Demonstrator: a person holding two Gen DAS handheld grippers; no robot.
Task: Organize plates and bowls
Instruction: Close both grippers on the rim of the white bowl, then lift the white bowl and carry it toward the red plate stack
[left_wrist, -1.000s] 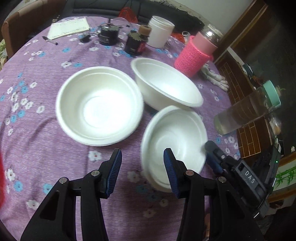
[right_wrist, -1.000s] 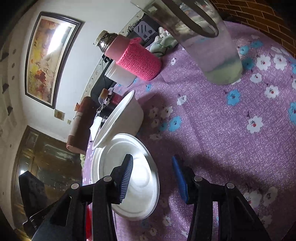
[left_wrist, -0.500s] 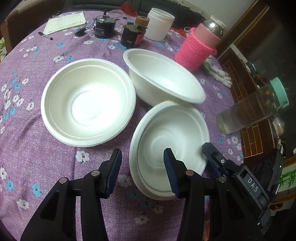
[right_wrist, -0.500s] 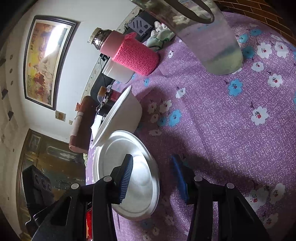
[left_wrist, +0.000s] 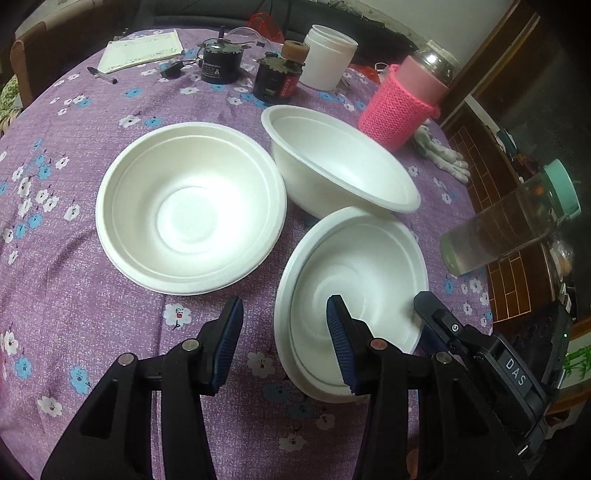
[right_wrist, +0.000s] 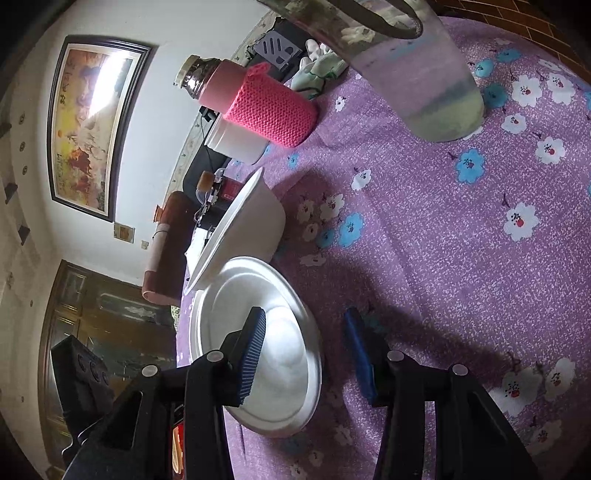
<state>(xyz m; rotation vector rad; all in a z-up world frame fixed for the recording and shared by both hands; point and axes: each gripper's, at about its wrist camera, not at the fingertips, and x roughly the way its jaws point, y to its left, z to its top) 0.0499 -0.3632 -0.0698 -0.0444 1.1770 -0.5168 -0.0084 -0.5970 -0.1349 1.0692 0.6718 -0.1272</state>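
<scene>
Bowls of white foam, three of them, sit on the purple flowered tablecloth (left_wrist: 55, 280). Widest is the left bowl (left_wrist: 190, 208), flat on the cloth. Behind it to the right stands the deep bowl (left_wrist: 340, 162), close beside. Nearest is the tilted bowl (left_wrist: 354, 284); its rim lies between the parted jaws of both the left gripper (left_wrist: 284, 343) and the right gripper (right_wrist: 304, 350), neither visibly pressing it.

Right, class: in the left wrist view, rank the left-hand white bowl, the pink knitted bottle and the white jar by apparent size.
1. Left-hand white bowl, clearly largest.
2. Pink knitted bottle.
3. White jar, smallest, though it stands farthest away, so its true size is unsure.
</scene>
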